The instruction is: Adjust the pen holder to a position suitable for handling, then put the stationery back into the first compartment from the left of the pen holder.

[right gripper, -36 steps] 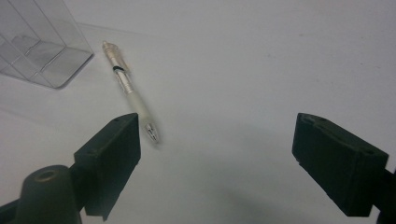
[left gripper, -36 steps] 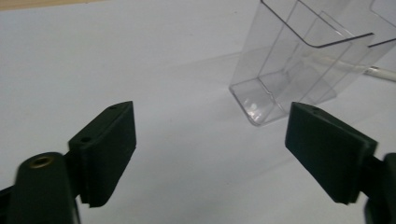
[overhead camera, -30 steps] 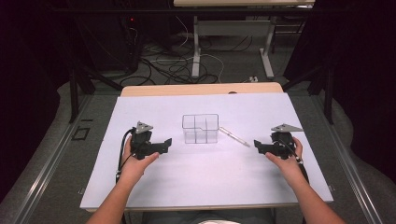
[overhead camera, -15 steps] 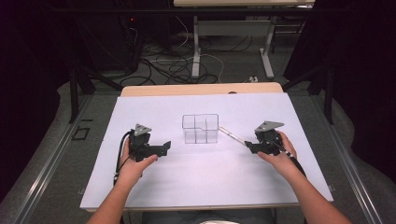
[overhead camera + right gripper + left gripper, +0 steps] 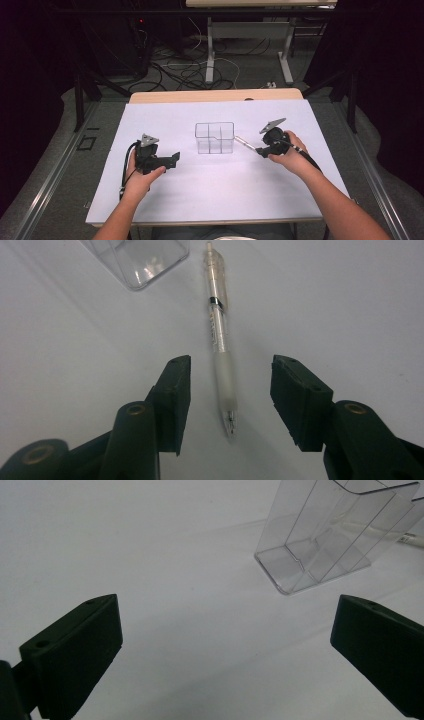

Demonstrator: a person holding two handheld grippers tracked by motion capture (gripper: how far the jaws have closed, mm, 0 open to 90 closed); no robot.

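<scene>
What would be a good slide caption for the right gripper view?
Open right gripper poised over a clear pen lying on the white table, beside a clear plastic organizer.

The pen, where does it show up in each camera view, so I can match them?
High view: pen lies right of the clear organizer.
Left gripper view: a sliver at the right edge, behind the organizer.
Right gripper view: centre, between the open jaws.
Shared landmark: the organizer.

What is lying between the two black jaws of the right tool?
The frosted grip end of a clear plastic pen lies between the open right tool jaws, untouched, on the white table, seen in the right gripper view.
</scene>
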